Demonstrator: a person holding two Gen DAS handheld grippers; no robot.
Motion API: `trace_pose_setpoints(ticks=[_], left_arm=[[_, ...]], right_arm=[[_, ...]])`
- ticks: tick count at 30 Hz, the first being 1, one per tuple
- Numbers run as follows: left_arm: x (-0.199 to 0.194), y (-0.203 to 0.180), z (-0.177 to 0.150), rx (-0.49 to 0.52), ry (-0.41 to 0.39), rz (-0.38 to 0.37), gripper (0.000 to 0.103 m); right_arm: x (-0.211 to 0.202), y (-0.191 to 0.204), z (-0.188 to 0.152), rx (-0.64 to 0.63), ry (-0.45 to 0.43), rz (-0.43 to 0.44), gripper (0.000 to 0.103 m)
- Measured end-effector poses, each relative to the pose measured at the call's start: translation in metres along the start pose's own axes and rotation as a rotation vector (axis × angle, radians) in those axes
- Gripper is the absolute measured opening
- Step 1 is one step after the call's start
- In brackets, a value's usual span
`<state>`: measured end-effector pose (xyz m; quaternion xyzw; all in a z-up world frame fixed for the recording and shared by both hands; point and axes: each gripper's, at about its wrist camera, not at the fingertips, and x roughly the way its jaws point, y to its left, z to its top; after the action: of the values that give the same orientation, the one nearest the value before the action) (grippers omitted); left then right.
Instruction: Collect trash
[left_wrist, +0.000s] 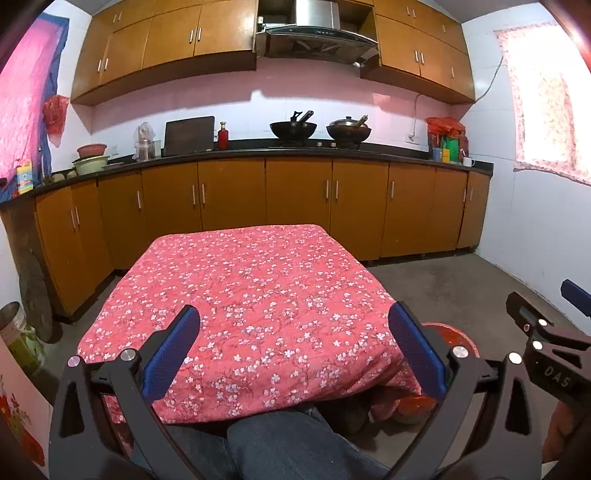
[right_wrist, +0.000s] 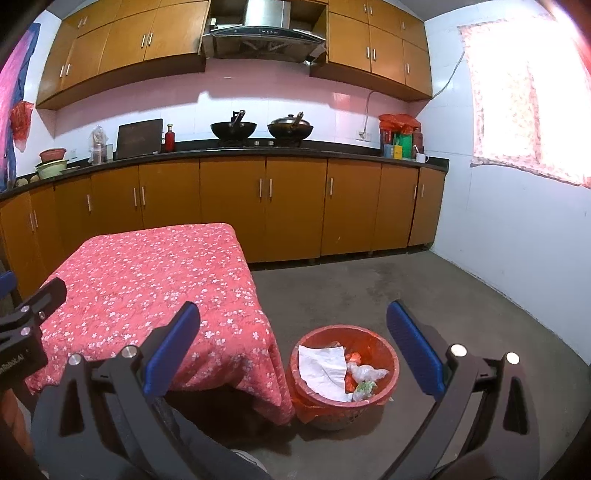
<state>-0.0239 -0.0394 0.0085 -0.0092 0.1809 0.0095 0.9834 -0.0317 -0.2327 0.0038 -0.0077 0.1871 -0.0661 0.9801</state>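
1. Two claws are up, both spread wide and both empty. The left claw (left_wrist: 293, 349) hangs over the near edge of the desk (left_wrist: 251, 295), its blue pads (left_wrist: 171, 354) well apart with nothing between them.
2. The right claw (right_wrist: 293, 349) is just as wide, blue pads (right_wrist: 415, 350) far apart, and it looks down at the concrete floor (right_wrist: 424, 288) beside the desk (right_wrist: 147, 273).
3. Between the right claw's pads sits the trash bin (right_wrist: 388, 354), a red basket with a red bag liner, standing on the floor just beside the desk's near right corner.
4. Inside the bin: a crumpled white paper sheet (right_wrist: 321, 367), a clear plastic wrapper (right_wrist: 365, 373), and some orange and green scraps, too small to tell what they are.
5. From the left wrist view only a slice of the bin's red rim (left_wrist: 458, 338) shows, past the desk corner and behind the right-hand pad.
6. The desk wears a pink cloth with white flowers, and its top shows only the cloth in both views.
7. The person's knee in blue jeans (left_wrist: 295, 443) sits low in the left view, under the desk's near edge.
8. Each wrist view catches the other claw's black frame at its edge.
9. Background: a counter (right_wrist: 258, 149) with brown cabinets below and above, two woks (right_wrist: 233, 129) on the stove, a red bottle (right_wrist: 169, 137), and a range hood (right_wrist: 266, 33) overhead.
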Motion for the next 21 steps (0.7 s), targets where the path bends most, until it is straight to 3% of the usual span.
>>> trace_pose_setpoints(ticks=[21], left_arm=[[-0.0005, 0.0001, -0.0039, -0.014, 0.012, -0.011, 0.101]], right_arm=[[-0.0027, -0.0040, -0.0039, 0.012, 0.009, -0.006, 0.099]])
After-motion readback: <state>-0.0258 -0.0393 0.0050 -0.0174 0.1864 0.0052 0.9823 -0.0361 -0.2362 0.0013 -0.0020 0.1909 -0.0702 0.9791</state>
